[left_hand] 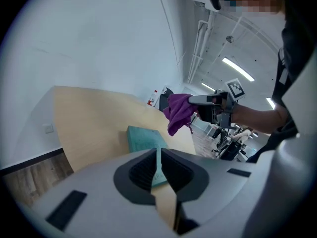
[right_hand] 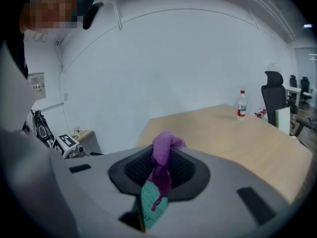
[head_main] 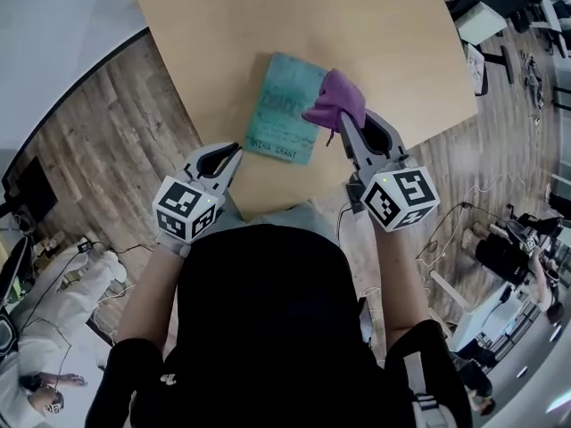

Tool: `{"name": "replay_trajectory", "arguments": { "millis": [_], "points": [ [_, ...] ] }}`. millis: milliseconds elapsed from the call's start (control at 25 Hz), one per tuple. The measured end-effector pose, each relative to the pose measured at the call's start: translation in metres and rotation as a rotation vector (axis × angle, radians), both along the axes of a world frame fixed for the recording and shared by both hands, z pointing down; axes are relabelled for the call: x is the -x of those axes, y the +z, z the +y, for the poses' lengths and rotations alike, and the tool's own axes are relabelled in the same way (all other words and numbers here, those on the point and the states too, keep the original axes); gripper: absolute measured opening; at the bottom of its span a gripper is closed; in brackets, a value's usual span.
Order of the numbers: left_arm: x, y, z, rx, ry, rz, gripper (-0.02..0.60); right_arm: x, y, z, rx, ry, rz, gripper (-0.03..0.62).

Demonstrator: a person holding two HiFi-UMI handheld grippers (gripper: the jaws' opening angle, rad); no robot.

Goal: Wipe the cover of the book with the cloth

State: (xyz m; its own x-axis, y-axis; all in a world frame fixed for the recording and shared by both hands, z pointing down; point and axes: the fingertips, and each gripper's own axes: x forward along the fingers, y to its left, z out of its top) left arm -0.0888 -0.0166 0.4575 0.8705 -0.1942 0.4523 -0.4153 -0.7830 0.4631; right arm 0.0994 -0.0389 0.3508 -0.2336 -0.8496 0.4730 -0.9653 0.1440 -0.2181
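Note:
A teal book (head_main: 287, 107) lies flat on the wooden table (head_main: 205, 34), close to its near edge. My right gripper (head_main: 342, 125) is shut on a bunched purple cloth (head_main: 336, 101), which hangs over the book's right side; whether it touches the cover is unclear. In the right gripper view the cloth (right_hand: 163, 148) sticks up between the jaws and the book (right_hand: 151, 205) shows below them. My left gripper (head_main: 235, 152) is shut and holds nothing, just off the book's near left corner. The left gripper view shows the book (left_hand: 143, 138), the cloth (left_hand: 179, 112) and the right gripper (left_hand: 198, 99) above it.
A water bottle (right_hand: 241, 104) stands at the table's far side, with a black office chair (right_hand: 274, 90) behind it. The table's near edge (head_main: 268, 205) runs just in front of my body. Wood floor (head_main: 98, 141) lies to the left, desks and cables to the right.

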Motion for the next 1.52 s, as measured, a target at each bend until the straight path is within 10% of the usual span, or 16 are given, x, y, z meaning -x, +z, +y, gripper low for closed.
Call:
{"name": "replay_trajectory", "arguments": {
  "millis": [800, 1520],
  "points": [
    [-0.001, 0.058, 0.009, 0.06, -0.221, -0.172, 0.025, 0.013, 0.117, -0.056, 0.199, -0.397, 0.002, 0.097],
    [-0.016, 0.096, 0.007, 0.115, -0.297, -0.239, 0.025, 0.009, 0.182, -0.09, 0.288, -0.529, 0.126, 0.218]
  ]
}}
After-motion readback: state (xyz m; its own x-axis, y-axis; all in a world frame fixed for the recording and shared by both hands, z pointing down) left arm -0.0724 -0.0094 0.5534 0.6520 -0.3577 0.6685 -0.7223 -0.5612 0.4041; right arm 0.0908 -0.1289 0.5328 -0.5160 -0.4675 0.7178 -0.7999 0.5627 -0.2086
